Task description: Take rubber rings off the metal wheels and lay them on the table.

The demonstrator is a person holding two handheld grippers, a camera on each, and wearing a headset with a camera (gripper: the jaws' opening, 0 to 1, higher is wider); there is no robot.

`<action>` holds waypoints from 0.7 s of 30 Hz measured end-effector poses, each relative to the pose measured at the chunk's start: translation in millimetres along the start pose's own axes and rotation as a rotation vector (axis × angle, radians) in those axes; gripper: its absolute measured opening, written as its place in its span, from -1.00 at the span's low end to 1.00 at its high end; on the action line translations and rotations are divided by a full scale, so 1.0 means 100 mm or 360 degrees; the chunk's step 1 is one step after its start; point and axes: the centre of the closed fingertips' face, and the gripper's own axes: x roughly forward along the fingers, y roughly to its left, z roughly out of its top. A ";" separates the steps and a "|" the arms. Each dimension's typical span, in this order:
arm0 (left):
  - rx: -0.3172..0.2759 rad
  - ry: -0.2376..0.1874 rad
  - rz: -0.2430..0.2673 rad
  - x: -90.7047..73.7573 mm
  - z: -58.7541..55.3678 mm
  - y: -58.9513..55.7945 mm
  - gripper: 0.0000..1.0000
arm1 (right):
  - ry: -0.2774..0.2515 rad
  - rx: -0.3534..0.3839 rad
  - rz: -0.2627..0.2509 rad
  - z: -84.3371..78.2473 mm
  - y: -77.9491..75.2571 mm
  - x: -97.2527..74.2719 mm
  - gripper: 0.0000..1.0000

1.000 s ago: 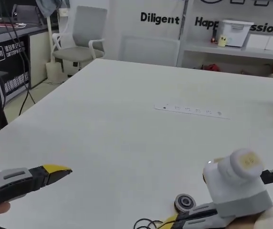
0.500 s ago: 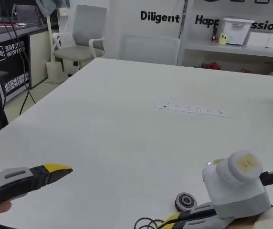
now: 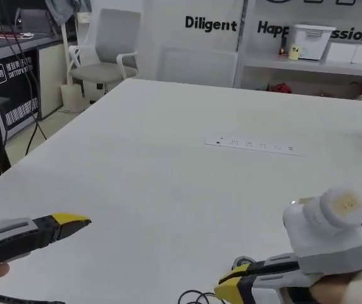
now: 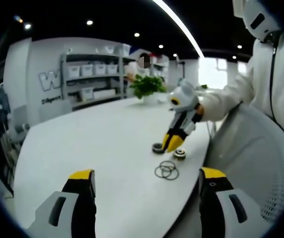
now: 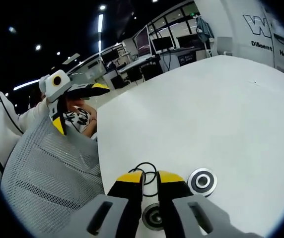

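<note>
Two metal wheels [image 4: 158, 147] [image 4: 179, 153] lie near the table's front edge, and thin black rubber rings [image 4: 166, 170] lie loose beside them. In the right gripper view one wheel [image 5: 202, 180] sits just right of my jaws, the other wheel [image 5: 153, 215] lies under them, and the rings [image 5: 144, 173] are at the tips. My right gripper [image 5: 150, 178] [image 3: 231, 288] hovers over the wheels, jaws together with nothing between them. In the head view it hides most of a wheel [image 3: 243, 259], with the rings [image 3: 197, 296] just left of it. My left gripper [image 4: 147, 181] [image 3: 73, 223] is wide open, well left of the parts.
A white power strip [image 3: 250, 145] lies flat in the middle of the table [image 3: 168, 158]. An office chair [image 3: 108, 54] stands beyond the far left corner. Shelves with a white bin [image 3: 311, 41] line the back wall.
My right gripper has shifted right and toward the near edge, so it now covers most of the wheel seen earlier. The left gripper has barely moved.
</note>
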 end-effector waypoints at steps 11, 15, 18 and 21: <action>0.0074 0.0026 0.0006 -0.06 0.14 0.12 0.75 | -0.0119 0.0025 -0.0057 0.20 -0.18 -0.27 -0.78; 0.0107 0.0020 0.0005 -0.07 0.23 0.16 0.76 | -0.0130 -0.0006 -0.0071 0.21 -0.22 -0.37 -0.72; 0.0128 0.0010 -0.0006 -0.07 0.29 0.18 0.76 | -0.0117 -0.0045 -0.0061 0.17 -0.21 -0.43 -0.66; 0.0144 -0.0011 -0.0018 -0.07 0.39 0.19 0.77 | -0.0116 -0.0069 -0.0065 0.14 -0.21 -0.49 -0.62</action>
